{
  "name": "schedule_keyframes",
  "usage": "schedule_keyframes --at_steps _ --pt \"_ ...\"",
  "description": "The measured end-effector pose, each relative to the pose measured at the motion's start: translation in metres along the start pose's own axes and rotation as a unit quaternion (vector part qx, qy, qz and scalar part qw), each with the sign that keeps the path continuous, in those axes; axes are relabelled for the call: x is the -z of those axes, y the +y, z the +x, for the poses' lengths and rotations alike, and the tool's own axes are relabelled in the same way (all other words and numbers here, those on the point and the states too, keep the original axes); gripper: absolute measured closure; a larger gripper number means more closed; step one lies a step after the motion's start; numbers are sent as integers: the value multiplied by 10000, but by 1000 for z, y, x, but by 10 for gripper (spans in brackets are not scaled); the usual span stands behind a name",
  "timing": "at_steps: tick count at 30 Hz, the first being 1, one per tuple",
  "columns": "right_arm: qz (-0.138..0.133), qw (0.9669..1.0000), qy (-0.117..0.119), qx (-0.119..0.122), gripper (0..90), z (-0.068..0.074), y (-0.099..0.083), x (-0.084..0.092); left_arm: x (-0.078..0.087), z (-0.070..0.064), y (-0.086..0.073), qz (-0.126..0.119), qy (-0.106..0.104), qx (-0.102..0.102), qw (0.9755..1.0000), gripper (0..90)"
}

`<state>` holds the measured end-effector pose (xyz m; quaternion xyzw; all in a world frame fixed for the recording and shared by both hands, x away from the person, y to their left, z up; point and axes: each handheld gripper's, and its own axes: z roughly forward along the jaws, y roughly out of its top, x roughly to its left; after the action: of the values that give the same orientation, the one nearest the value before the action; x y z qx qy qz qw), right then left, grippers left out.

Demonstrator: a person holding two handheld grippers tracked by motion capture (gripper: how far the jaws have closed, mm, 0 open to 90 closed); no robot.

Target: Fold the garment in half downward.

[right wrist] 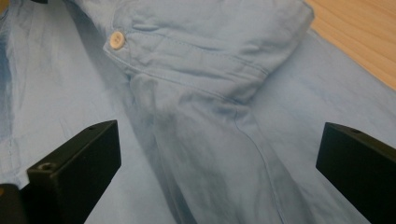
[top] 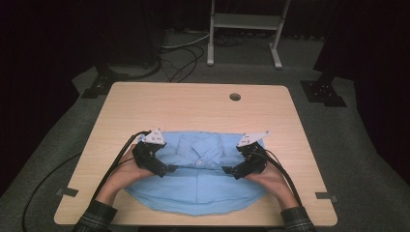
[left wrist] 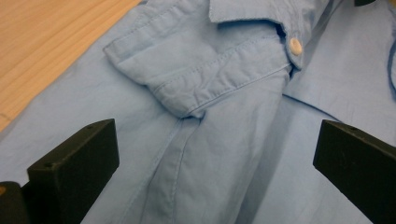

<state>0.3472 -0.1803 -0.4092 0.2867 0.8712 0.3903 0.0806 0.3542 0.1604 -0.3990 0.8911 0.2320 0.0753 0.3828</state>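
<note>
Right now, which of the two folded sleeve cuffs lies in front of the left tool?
The cuff on the shirt's left side, nearest the table's left edge, lies before the open left tool.

High view overhead facing forward, 2 claw views close on shirt point(top: 193, 183)

A light blue shirt point(top: 193, 186) with white buttons point(left wrist: 295, 45) is laid on a pale wood-grain table point(top: 193, 104); dark plaid sleeves point(top: 96, 217) are seen.
</note>
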Motion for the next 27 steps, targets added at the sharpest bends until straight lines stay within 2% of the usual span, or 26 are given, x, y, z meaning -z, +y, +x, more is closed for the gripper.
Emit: schedule_keyframes --at_steps 4,6,14,20,22,27 --pt "-53 9999 116 30 0 1 8 -7 -8 3 6 118 -70 -53 9999 0" --pt "-77 9998 201 2 0 0 10 -11 -13 6 10 85 -104 -52 9999 0" --pt "75 9993 361 47 0 1 22 -27 -32 11 16 386 -307 -11 9988 2" --pt "306 9987 406 8 0 1 21 -37 -44 10 17 708 -375 -103 9967 2" --pt "331 9985 431 -22 0 0 20 -38 -47 10 16 748 -413 -50 9963 2" --pt "413 9976 553 -73 0 0 19 -41 -50 9 16 792 -459 -71 9958 2"
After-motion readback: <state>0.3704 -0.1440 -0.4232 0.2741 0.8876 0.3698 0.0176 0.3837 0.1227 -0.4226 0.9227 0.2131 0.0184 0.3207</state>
